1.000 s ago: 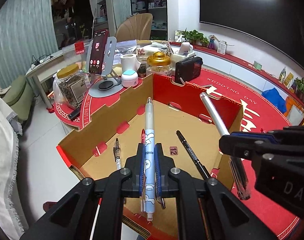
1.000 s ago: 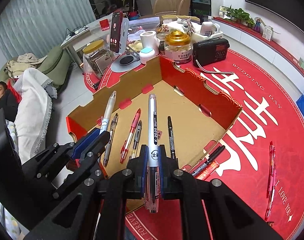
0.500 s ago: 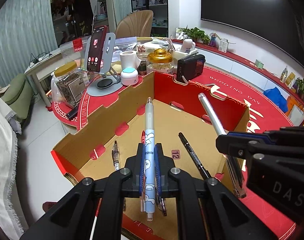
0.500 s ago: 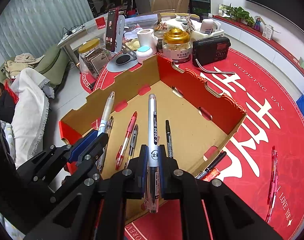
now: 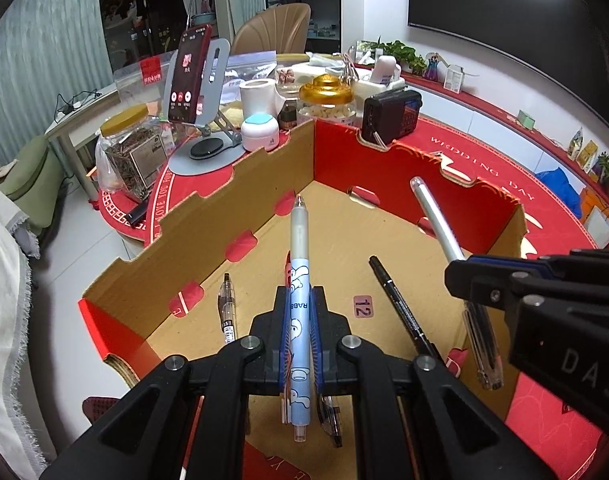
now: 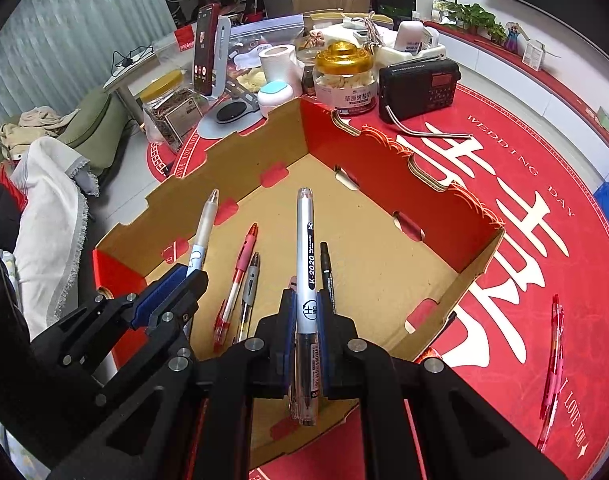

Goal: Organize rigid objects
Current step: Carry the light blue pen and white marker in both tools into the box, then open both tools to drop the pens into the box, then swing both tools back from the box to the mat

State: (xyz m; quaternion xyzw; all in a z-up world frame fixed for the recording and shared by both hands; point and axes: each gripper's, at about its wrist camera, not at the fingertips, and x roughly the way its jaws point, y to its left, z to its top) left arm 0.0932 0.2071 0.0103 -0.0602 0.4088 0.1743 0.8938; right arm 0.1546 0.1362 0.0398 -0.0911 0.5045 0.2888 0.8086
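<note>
- The cardboard box (image 6: pixel 384 280) is open on top, its far floor bare.
- Pens lie along its near floor: pink pen (image 6: pixel 240 276), grey pen (image 6: pixel 250 284), black marker (image 5: pixel 400 308).
- Jars (image 6: pixel 346 80), radio (image 6: pixel 418 88) and phone stand (image 6: pixel 220 92) crowd behind its far walls.

tongs (image 5: pixel 300 328): black frames | blue pads | silver screws | white "DAS" lettering

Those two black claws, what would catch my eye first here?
Each claw pinches a pen over an open cardboard box on a bright red tablecloth: the left gripper holds a blue cartoon pen, the right gripper a white pen. More pens lie inside the box.
</note>
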